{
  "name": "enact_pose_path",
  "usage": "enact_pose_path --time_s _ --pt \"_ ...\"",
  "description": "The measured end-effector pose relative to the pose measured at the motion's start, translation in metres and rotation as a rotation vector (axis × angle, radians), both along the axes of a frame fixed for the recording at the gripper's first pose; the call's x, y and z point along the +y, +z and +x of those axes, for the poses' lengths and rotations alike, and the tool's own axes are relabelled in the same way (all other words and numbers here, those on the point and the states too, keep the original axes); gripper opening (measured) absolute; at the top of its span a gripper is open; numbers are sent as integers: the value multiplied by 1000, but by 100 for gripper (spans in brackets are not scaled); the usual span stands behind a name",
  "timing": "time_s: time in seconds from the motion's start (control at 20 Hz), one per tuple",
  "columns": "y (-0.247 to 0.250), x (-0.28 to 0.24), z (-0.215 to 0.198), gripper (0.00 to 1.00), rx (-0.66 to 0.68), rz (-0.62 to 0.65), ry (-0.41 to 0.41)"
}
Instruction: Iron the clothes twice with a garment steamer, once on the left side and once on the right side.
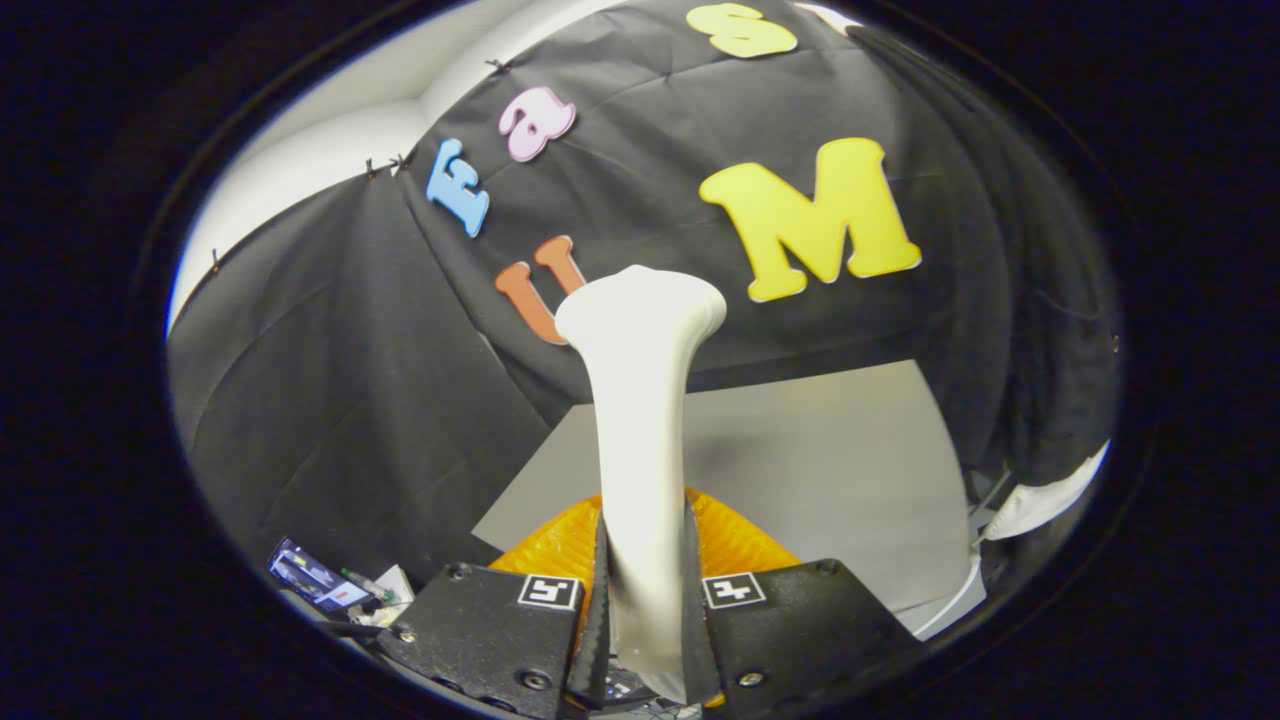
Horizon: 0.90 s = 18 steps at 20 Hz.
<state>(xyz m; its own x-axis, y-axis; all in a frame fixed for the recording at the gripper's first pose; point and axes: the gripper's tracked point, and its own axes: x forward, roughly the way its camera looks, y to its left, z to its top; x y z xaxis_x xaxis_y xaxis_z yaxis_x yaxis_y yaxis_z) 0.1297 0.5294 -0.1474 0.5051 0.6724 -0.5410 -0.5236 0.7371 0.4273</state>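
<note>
A white garment steamer (640,420) stands upright between my fingers, its slim handle rising to a wider flared head (642,305) at the top. My gripper (645,590) is shut on the handle, both fingers pressing its sides. An orange ribbed garment (735,540) lies just beyond the fingers, behind the steamer's handle, on a grey table (830,470). Most of the garment is hidden by the fingers and the steamer.
The black cloth wall (350,350) hangs close behind the table and curves round on both sides. A few small items and a device (320,580) lie low beside the left finger. Something white (1040,505) sits off the table's right edge.
</note>
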Motion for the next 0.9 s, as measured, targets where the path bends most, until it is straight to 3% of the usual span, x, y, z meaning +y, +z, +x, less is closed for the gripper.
enact_pose_path --time_s 0.9 --pt "93 -257 -38 32 -248 45 -413"
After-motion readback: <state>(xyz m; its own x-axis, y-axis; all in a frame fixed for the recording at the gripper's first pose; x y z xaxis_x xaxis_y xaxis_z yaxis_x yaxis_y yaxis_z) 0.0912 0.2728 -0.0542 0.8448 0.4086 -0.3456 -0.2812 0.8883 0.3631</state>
